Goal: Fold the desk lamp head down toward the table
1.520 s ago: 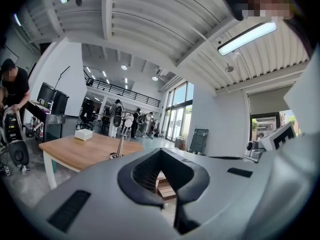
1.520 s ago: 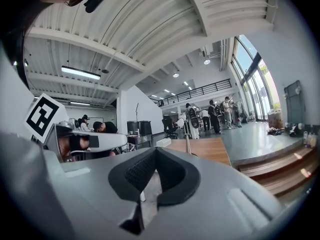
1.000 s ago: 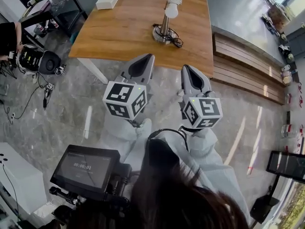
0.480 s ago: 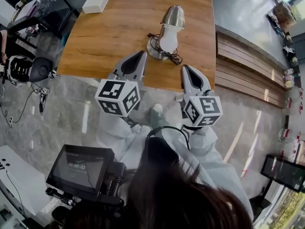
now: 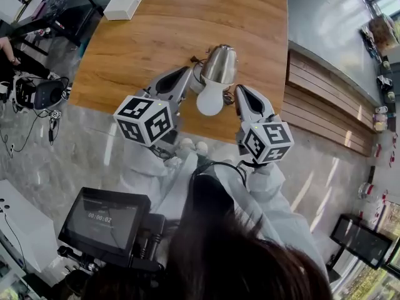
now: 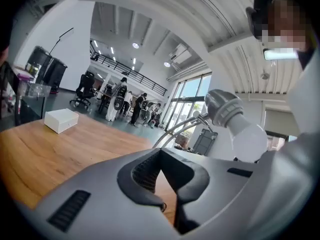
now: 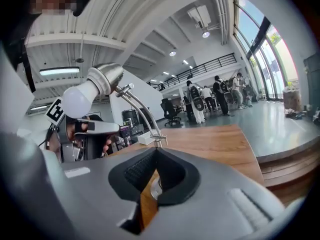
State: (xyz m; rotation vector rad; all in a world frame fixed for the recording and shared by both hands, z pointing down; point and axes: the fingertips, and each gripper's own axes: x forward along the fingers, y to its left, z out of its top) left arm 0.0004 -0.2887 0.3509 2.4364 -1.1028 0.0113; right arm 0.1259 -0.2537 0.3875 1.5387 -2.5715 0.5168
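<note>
Both grippers have come in from over the floor to the near edge of the table (image 5: 144, 36). A second ago they hung short of it. Now they sit either side of the lamp.

- Left gripper (image 5: 185, 74): jaws together, nothing between them, tip just left of the lamp head (image 5: 220, 63).
- Right gripper (image 5: 240, 93): jaws together, empty, tip just beside the bulb (image 5: 210, 100). From overhead it looks close enough to touch, but I can't be sure; its own view suggests a gap.
- Lamp: near the table's front edge, between the two tips. The head is not yet folded. It stands high on its curved arm (image 7: 141, 111), bulb turned toward the person.
- White box (image 5: 125, 0) at the far corner, well apart, not in play.

Reading: the approach looks done and nothing has been gripped. The fold hasn't begun. With both jaws closed, a push down on the head seems likelier than a pinch, or the jaws must part first.
</note>
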